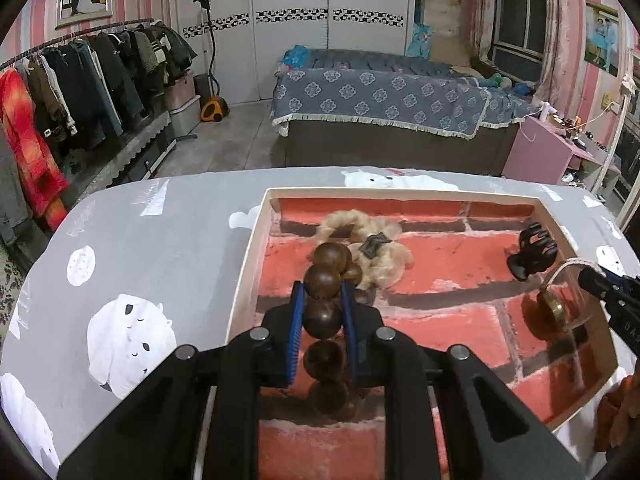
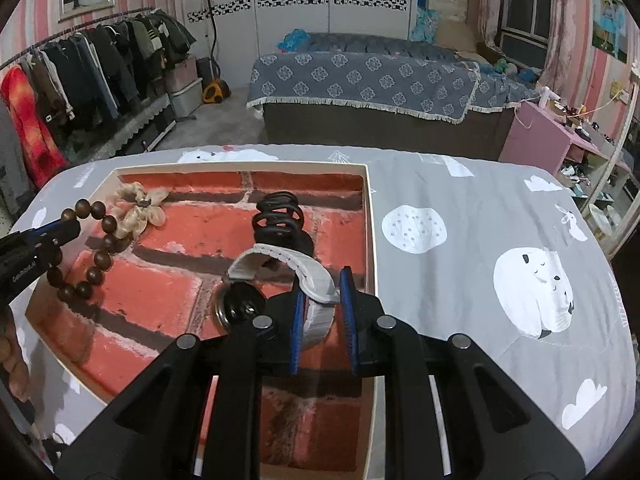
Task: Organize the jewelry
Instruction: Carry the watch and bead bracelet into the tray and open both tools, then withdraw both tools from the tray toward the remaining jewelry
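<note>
A shallow box with a red brick-pattern floor lies on the table; it also shows in the right wrist view. My left gripper is shut on a brown wooden bead bracelet, held over the box's left part; the bracelet hangs from it in the right wrist view. My right gripper is closed on the white strap of a watch over the box's right part; the watch also shows in the left wrist view. A beige fabric flower hair tie and a black claw clip lie inside the box.
The table has a grey cloth with white bear prints. Behind it stand a bed, a clothes rack at the left and a pink cabinet at the right.
</note>
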Demonstrator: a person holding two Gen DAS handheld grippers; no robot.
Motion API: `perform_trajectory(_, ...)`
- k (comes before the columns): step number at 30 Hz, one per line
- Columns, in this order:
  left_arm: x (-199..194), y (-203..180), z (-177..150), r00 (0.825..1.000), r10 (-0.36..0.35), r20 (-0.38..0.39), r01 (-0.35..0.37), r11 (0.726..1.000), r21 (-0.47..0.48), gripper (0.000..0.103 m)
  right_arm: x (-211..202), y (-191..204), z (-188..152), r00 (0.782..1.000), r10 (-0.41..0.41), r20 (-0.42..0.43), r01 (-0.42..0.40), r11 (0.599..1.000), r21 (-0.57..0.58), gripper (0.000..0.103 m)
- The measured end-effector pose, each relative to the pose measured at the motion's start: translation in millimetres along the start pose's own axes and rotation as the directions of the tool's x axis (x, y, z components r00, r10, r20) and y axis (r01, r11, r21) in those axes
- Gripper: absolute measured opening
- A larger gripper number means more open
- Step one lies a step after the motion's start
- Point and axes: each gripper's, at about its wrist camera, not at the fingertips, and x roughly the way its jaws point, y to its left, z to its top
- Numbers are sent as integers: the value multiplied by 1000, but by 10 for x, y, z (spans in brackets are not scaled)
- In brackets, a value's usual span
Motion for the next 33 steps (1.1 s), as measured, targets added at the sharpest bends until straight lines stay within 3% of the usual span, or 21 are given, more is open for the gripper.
perform_trajectory(5,179,51,-75,999,20,-41,-19,1000,12,19,18,4,-17,999,-31,10,31,999,-12,20)
perform_trajectory(9,186,85,-112,999,33,-39,-33,999,5,19,-11,-8,-25,999,-39,20,39,999,-15,40)
perform_trajectory(12,140,83,-104,999,40,-31,-40,999,4,21,-64,-16,-18,999,-41,30,42,999,-12,47)
perform_trajectory(14,69,90,-96,999,40,-21,-40,999,-3,28,-114,-21,-17,999,-33,36,33,999,-8,48)
perform_trajectory(16,-34,80,-94,999,50,0,-50,999,-8,41,-173,-20,-25,999,-24,41,24,1000,-3,49)
perform_trajectory(20,-305,109,-89,998,45,39,-44,999,-21,48,-368,-14,-35,997,-27,74,28,1000,-6,53)
perform_trajectory(25,-835,236,-155,992,52,117,-48,998,-37,66,-730,-53,-124,992,-24,122,25,1000,-11,61)
perform_trajectory(33,-1656,651,-682,971,102,216,-91,994,-60,73,-1513,-261,-616,979,-12,205,10,1000,11,69)
